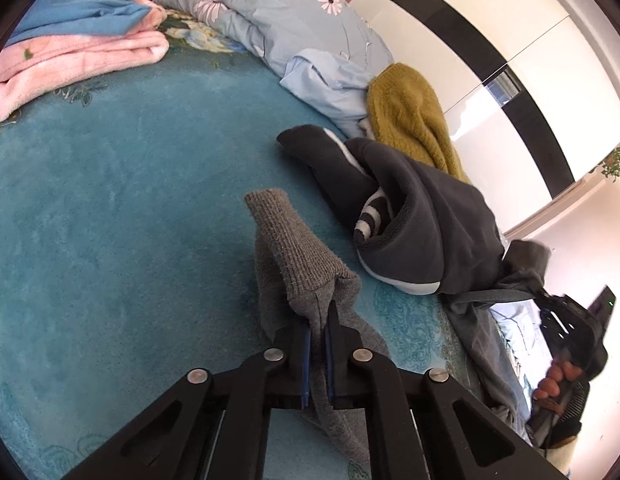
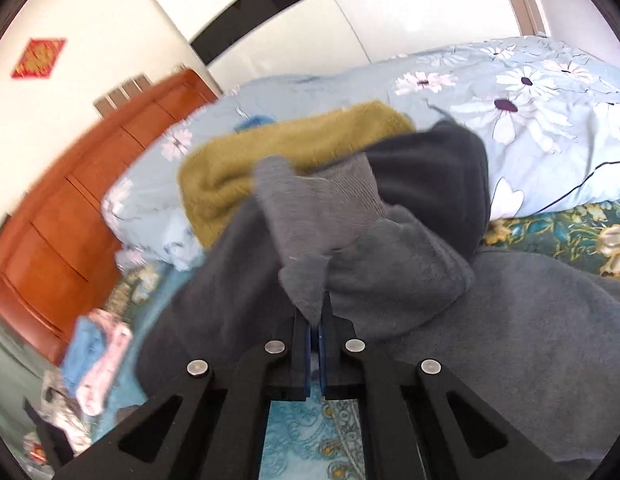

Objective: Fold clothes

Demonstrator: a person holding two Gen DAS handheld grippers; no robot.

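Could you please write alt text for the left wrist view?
The left gripper is shut on a grey knitted garment above a teal bedspread. Dark grey fleece and a mustard sweater lie beyond.

Bed (image 1: pixel 110 200): carries all garments.
Folded towels (image 1: pixel 70 48): far left corner of the bed, stacked one on another.
Quilt (image 1: pixel 278 12): bunched along the bed's far edge, before the headboard (image 2: pixel 70 200).
Knit sweater (image 1: pixel 409 120): lies against the quilt, right of centre.
Fleece garment (image 1: pixel 429 216): heaped just before the knit sweater, overlapping it.
Ribbed cuff (image 1: pixel 286 240): nearest, left of the fleece garment, rising from the left claw (image 1: pixel 317 320).
Right claw (image 2: pixel 315 312): under the fleece heap's near edge.
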